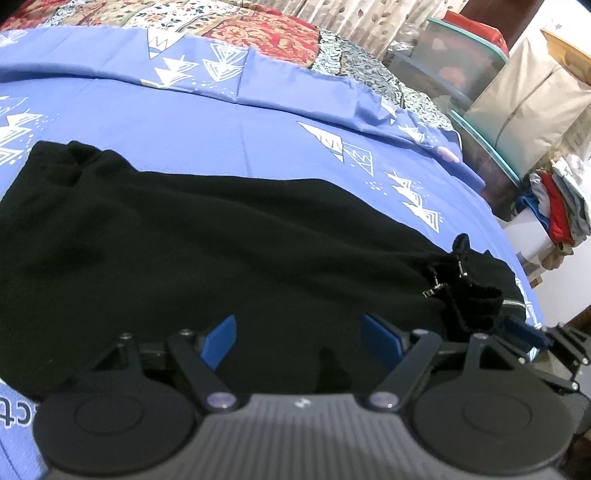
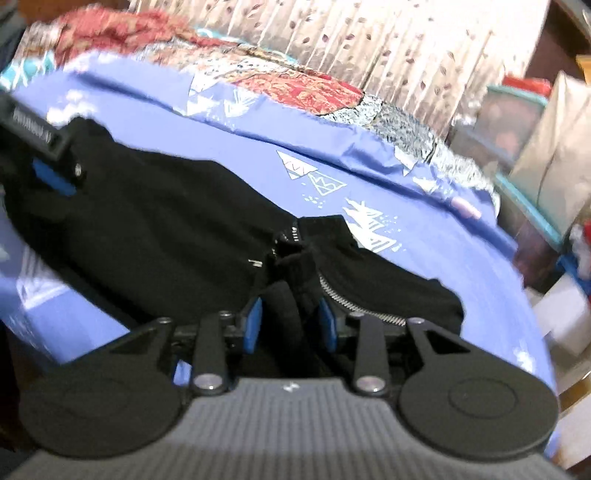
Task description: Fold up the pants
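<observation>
Black pants [image 1: 221, 240] lie spread across the blue bed sheet [image 1: 221, 122], with the zippered waist end [image 1: 513, 302] at the right. My left gripper [image 1: 303, 341] stands wide open low over the near edge of the pants, with only flat cloth under its blue pads. In the right wrist view my right gripper [image 2: 291, 323] is at the waist of the pants [image 2: 166, 221], beside the metal zipper [image 2: 351, 302]. Its pads stand partly apart around a raised fold of black waistband, not pressing on it. My right gripper [image 1: 535, 334] also shows at the left wrist view's right edge.
A red patterned quilt [image 1: 266, 33] and a leaf-print curtain [image 2: 369, 48] lie at the far side of the bed. Clear storage bins [image 1: 461, 62] and a stack of folded clothes [image 1: 557, 206] stand beyond the bed's right edge.
</observation>
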`<act>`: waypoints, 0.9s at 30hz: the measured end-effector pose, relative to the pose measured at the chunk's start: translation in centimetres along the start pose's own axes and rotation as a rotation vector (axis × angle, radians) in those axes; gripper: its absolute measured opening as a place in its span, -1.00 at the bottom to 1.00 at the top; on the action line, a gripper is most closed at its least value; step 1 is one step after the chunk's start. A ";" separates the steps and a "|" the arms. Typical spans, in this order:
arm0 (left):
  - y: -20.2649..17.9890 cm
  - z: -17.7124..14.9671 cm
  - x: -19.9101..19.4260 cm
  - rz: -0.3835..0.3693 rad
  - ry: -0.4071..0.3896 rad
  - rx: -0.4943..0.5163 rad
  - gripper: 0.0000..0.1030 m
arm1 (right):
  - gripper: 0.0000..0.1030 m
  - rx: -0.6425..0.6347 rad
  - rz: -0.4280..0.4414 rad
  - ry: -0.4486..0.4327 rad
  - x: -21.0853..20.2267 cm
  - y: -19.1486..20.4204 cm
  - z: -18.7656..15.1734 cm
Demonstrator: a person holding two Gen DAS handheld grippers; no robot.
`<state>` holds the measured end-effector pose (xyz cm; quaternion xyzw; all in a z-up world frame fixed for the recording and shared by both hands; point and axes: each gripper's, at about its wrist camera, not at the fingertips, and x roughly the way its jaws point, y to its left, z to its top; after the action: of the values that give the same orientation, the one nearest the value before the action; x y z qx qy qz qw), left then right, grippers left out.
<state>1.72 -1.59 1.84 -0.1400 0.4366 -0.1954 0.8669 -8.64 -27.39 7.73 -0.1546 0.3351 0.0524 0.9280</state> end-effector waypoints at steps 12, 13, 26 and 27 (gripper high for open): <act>-6.0 4.5 1.5 -0.051 -0.009 0.136 0.52 | -0.13 0.227 0.158 0.017 -1.8 -4.9 -2.7; -7.2 4.9 2.1 -0.069 -0.001 0.150 0.52 | -0.13 0.292 0.136 -0.008 -2.4 -6.1 -3.1; -16.8 4.3 12.0 -0.055 0.155 0.230 -0.79 | -0.85 0.775 0.022 -0.052 1.8 -13.6 -5.0; -16.3 4.2 12.1 -0.046 0.152 0.207 -0.79 | -0.88 0.750 0.036 -0.021 3.3 -13.5 -4.4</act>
<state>8.11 -21.30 2.52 -0.0448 0.4752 -0.2694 0.8364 -6.08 -41.61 5.82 0.2023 0.3240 -0.0560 0.9225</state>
